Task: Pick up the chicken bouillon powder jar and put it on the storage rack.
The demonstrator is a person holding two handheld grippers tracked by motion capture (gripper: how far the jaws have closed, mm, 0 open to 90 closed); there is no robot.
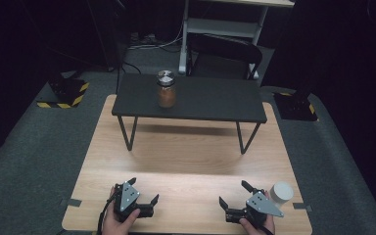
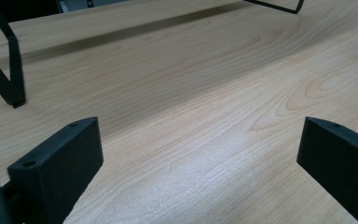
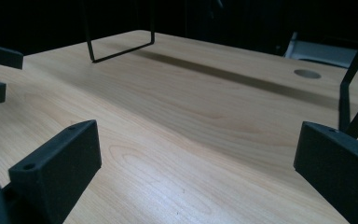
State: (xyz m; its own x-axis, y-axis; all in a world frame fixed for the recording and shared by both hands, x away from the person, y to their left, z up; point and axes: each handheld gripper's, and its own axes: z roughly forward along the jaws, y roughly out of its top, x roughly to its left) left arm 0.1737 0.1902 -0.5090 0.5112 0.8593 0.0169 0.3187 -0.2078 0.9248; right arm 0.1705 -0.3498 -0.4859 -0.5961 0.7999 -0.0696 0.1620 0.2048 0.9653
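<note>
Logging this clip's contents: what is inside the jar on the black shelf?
The jar holds something orange-brown, filling most of it; what exactly, I cannot tell. Its silver lid covers the top.

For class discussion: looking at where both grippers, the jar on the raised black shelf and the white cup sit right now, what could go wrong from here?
1. The jar stands on the raised black shelf, far from both grippers; a long reach might tip it or push it off.
2. The white cup sits right beside the right gripper, near the table edge; a sideways swing could knock it off.
3. The left gripper and right gripper face each other, open, so they might collide.
</note>
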